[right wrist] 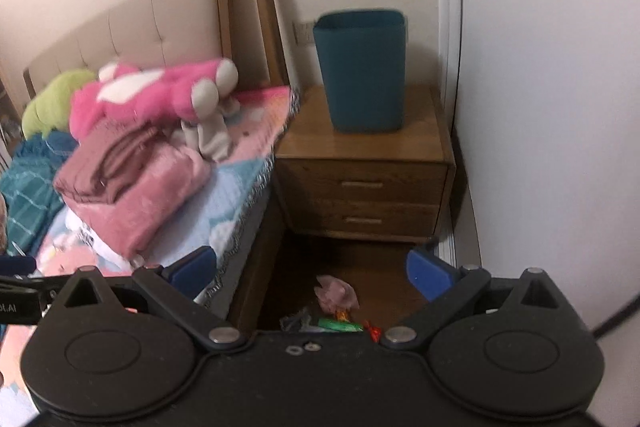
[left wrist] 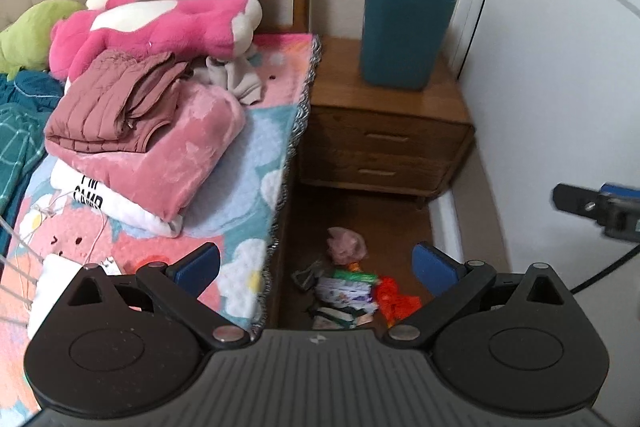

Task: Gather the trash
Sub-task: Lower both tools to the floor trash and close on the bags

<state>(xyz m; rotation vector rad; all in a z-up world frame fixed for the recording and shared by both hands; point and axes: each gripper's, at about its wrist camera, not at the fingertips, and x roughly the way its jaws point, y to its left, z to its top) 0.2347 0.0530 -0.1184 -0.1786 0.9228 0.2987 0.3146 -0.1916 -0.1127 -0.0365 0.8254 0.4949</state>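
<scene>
Hovering with both claws, left (left wrist: 316, 269) and right (right wrist: 312, 273), spread wide over the floor strip (left wrist: 384, 223) between bed (left wrist: 256, 163) and wall; trash (left wrist: 348, 287) lies below them, near the bed's edge.

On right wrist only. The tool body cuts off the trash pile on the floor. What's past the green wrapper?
Observer: The left wrist view shows a white and purple packet right beside the green wrapper.
Operator: The red scrap at my edge?
Observer: It is a whole crumpled orange-red wrapper, on the right side of the pile.
Operator: Anything on the bed by the left tool?
Observer: A white cable and a flat white box lie on the bedcover, next to the open left tool.
</scene>
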